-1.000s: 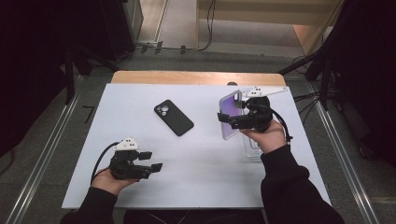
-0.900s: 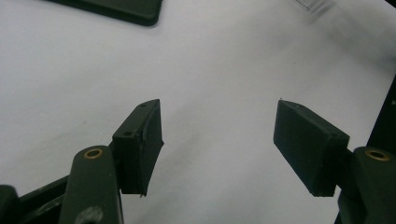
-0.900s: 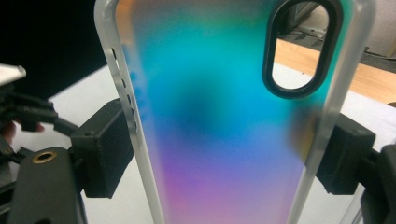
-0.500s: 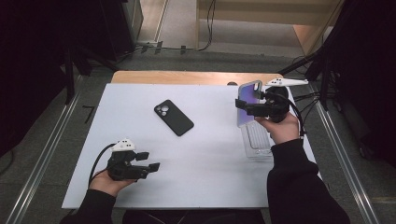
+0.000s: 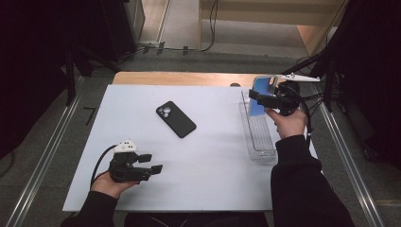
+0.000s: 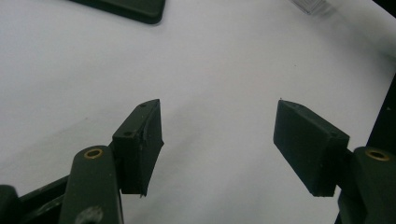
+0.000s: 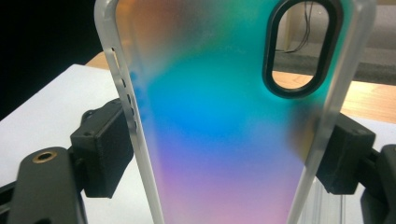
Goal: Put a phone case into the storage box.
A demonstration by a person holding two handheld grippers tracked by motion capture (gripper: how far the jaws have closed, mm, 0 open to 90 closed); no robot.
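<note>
Phone case (image 7: 224, 116) — that looks to be what this is about — is up off the table, pinched by its two long edges between the jaws of the right gripper (image 5: 265, 100). It is a frosted, iridescent shell running from orange through blue to pink, with a dark-rimmed oval camera cutout near its top. From above I see it held over the far end of a clear plastic tray (image 5: 258, 137) at the right side of the white table (image 5: 203, 189).

The black phone (image 5: 176, 118) lies camera side up near the middle of the table, well apart from both hands and untouched. The left gripper (image 5: 152, 163) rests low at the near left, its jaws spread wide with nothing between them — only bare table shows past them.

My guess is the case belongs on that phone. If so, lifting the case is done; bringing it over and fitting it are still to do.
</note>
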